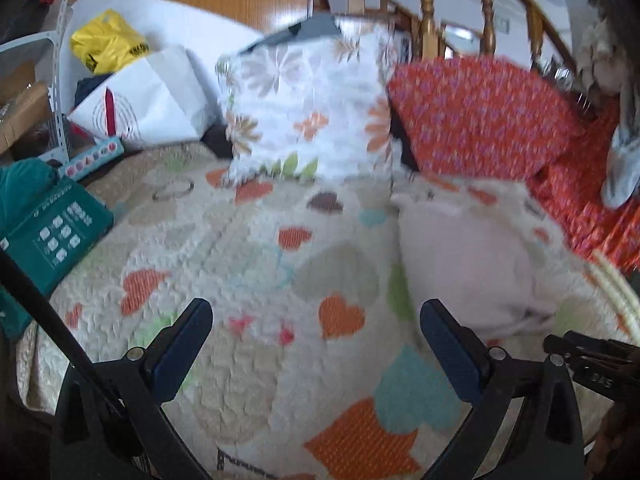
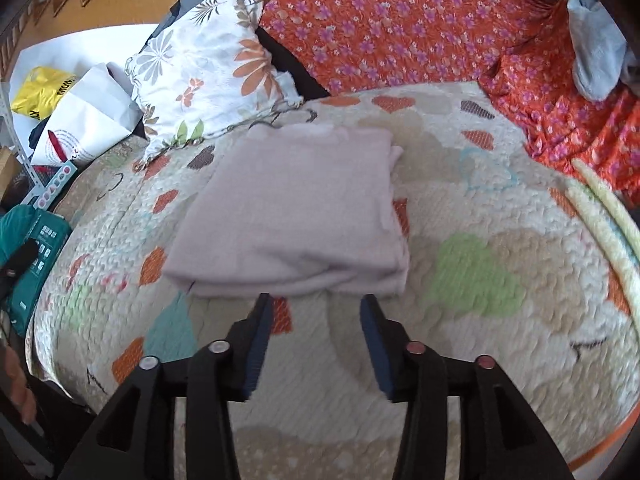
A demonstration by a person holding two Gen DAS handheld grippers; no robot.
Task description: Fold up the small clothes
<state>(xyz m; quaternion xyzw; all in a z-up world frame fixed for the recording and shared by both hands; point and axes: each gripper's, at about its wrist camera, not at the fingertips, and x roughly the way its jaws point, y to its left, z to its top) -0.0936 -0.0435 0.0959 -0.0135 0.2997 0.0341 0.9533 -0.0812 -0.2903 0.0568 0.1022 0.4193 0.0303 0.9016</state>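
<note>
- Left wrist view: left gripper [image 1: 316, 320] stood wide open over the heart-print quilt [image 1: 248, 264], holding nothing; frame blurred
- Pale pink garment [image 1: 460, 264] lay on the quilt at about 2 o'clock from the left gripper, apart from its jaws
- Floral pillow [image 1: 308, 108] at 12 o'clock and red flowered cushion [image 1: 480, 116] at 1 o'clock, both beyond the garment; green box [image 1: 56, 236] at 9 o'clock, off the work area
- Right wrist view: right gripper [image 2: 316, 312] stood partly open and empty, its tips just short of the garment's [image 2: 296, 212] near edge at 12 o'clock
- Garment lay as a layered rectangle, stacked edges showing along the near side; judged mostly folded, with a final fold or a tidy-up in hand
- Next move judged to call for closing on the near stacked edge, taking all layers together, or else the layers could slip apart
- Floral pillow [image 2: 208, 64] touched or nearly touched the garment's far left corner at 11 o'clock; it could crowd a fold carried away from the gripper
- White paper bag [image 2: 88, 116] and yellow bag [image 2: 40, 92] at 10 o'clock, well clear
</note>
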